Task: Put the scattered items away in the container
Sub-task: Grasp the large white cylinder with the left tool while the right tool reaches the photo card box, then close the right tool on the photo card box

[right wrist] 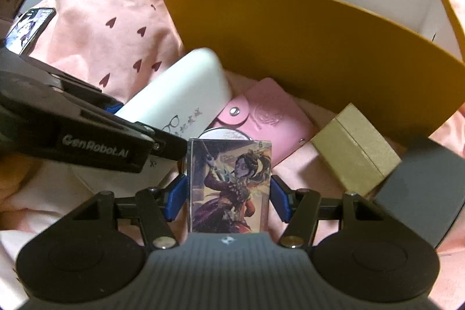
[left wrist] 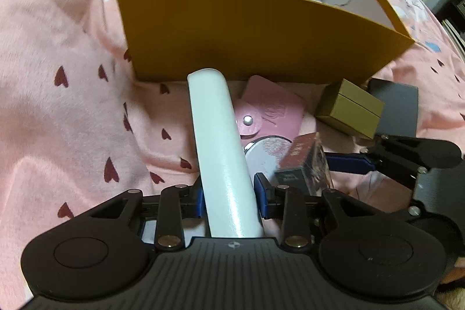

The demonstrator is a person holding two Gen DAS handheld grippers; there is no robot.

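Gripping a white glasses case (left wrist: 223, 153), the left tongs (left wrist: 229, 193) hold it just before the orange box (left wrist: 247, 28); the right tongs (right wrist: 229, 193) clamp an illustrated card block (right wrist: 229, 188) above the pink wallet (right wrist: 270, 118).

Each camera rides just behind its own gripper, looking forward and steeply down along the fingers at the pink heart-print blanket (left wrist: 72, 95), close enough that the items fill the lower frame. The left wrist view faces the near wall of the orange box (left wrist: 247, 34) from the left; the right wrist view faces it from the right, slightly lower. Both share the box, the white glasses case (right wrist: 186, 89), pink wallet (left wrist: 273, 106), gold box (right wrist: 357, 147), and each catches the other's gripper at its edge.
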